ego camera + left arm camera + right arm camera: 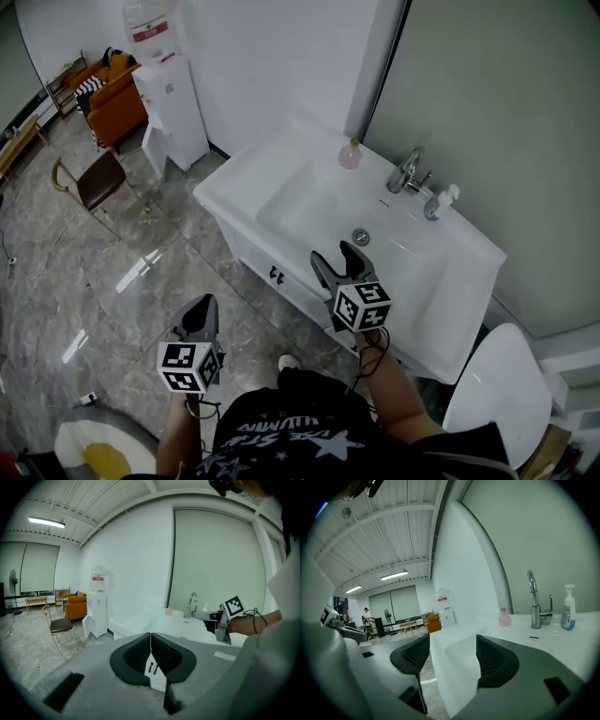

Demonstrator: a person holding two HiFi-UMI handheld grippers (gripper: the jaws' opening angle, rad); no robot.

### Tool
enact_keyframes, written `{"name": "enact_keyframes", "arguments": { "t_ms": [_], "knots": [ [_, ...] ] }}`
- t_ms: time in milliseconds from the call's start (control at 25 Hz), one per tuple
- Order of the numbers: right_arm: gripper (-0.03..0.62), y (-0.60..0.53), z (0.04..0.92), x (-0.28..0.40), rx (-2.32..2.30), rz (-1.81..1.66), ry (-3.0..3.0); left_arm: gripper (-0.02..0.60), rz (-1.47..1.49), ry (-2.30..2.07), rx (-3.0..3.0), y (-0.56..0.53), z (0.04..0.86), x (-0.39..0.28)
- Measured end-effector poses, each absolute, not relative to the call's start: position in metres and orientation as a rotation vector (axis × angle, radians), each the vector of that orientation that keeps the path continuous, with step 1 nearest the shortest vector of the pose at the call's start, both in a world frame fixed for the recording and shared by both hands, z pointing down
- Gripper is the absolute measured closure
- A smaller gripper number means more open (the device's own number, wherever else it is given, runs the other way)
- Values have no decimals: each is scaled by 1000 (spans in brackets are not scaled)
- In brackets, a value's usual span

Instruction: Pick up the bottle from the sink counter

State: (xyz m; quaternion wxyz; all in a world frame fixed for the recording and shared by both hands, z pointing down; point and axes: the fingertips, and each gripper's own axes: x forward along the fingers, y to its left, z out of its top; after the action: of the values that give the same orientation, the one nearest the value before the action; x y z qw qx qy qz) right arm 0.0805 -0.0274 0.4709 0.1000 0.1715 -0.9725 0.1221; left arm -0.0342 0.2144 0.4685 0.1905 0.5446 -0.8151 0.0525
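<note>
**Right jaws wide and empty over the sink, left jaws pressed together**

Jaws of the right gripper (452,651) stand spread apart with nothing gripped. Through the gap between the dark ribbed pads (490,654) only the white sink counter (581,634) and its basin (281,220) show, both lying past the tips. In the head view this gripper hangs above the counter's front edge with its tips aimed across the basin toward the wall.

The small pink bottle (504,617) stands upright at the back of the counter, ahead of the open jaws on the far side of the basin. It sits a little toward the right-hand jaw and is well apart from both tips. Farther out on that side rises the chrome faucet (534,602), with a white pump dispenser (568,607) just beside it, farther from the jaws again. The round drain (361,237) lies in the basin just ahead of the tips.

The left gripper (150,641) has its pads clenched flat against each other and holds nothing. It hangs out over the grey stone floor (112,281) in front of the vanity cabinet (276,275), off to the left of the right gripper and clear of the counter. From its own view the pink bottle is far ahead and slightly right of the closed tips. Off beyond its left jaw stand a water dispenser (97,606), an orange sofa (77,609) and a brown chair (58,625).
</note>
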Motion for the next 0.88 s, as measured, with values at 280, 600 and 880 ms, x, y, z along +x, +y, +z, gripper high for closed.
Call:
{"name": "enact_keyframes", "arguments": {
  "t_ms": [280, 600, 880],
  "knots": [
    [296, -84, 481, 50, 562, 399, -2855, 561, 134, -2246, 1536, 160, 474, -67],
    [296, -148, 487, 22, 750, 417, -2822, 561, 179, -2163, 1690, 74, 475, -127],
    [296, -218, 488, -2, 1043, 428, -2726, 561, 198, -1969, 1922, -42, 475, -190]
  ]
}}
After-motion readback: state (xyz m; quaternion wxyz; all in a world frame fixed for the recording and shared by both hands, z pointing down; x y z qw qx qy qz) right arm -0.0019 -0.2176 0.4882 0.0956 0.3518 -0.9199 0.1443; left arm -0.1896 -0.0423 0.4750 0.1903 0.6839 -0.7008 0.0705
